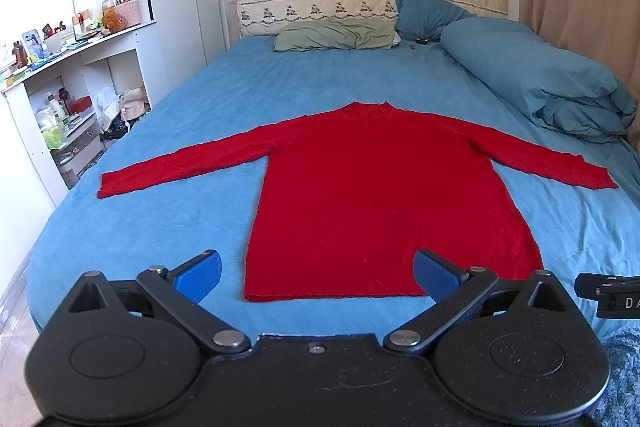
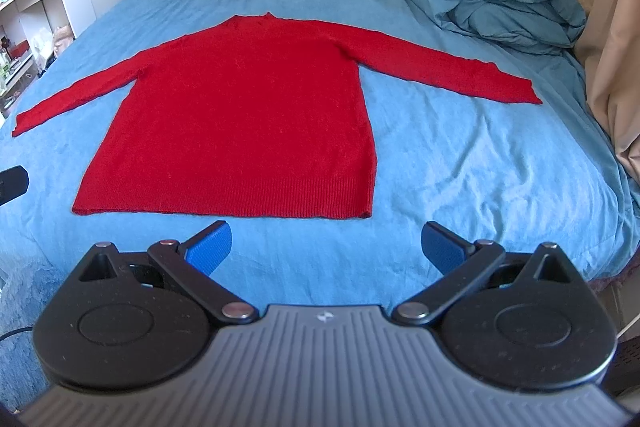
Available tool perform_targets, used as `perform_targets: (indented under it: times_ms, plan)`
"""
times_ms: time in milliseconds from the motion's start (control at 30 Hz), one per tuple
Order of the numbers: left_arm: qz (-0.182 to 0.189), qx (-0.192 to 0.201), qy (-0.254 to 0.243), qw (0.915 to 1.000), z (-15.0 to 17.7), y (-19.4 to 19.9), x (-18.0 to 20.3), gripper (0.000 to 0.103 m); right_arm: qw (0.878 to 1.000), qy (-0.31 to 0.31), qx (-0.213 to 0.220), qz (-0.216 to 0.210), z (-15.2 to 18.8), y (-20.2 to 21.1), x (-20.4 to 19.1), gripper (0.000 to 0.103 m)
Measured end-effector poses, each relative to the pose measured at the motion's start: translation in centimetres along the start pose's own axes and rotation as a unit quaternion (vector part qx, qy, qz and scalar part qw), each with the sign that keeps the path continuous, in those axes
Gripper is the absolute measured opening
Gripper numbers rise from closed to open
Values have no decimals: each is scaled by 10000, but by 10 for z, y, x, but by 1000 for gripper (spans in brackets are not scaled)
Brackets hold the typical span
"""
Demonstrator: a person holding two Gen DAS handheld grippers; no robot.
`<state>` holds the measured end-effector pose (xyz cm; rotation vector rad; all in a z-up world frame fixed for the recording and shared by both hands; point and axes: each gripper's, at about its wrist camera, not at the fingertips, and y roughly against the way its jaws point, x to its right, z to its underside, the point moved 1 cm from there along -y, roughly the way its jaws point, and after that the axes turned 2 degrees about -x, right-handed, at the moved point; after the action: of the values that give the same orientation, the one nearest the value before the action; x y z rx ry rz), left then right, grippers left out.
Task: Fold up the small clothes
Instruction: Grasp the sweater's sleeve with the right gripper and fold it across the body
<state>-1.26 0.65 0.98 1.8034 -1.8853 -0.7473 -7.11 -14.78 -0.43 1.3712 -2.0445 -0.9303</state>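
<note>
A red long-sleeved knit sweater [image 1: 372,195] lies flat on the blue bed sheet [image 1: 168,211], both sleeves spread out sideways, hem toward me. It also shows in the right wrist view [image 2: 248,123]. My left gripper [image 1: 316,273] is open and empty, above the bed just short of the hem. My right gripper [image 2: 326,247] is open and empty, just short of the hem's right part. The right gripper's body pokes into the left wrist view [image 1: 608,293] at the right edge.
A folded blue duvet [image 1: 532,75] lies along the bed's right side, with a green pillow [image 1: 336,35] and a blue pillow [image 1: 424,11] at the headboard. White shelves [image 1: 72,95] crowded with bottles stand left of the bed. A beige curtain [image 2: 600,27] hangs at right.
</note>
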Motion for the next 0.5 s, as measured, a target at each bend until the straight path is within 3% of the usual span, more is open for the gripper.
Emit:
perform_targets:
  times_ms: [233,500]
  plan:
    - [26,77,-92,9999,-16,0,3,103,9996,-256,47,-67,-13,5,12,103]
    - [425,610,-216,9970,-88,-12,17,103,9960,-496,581,453,-71,10,60,103]
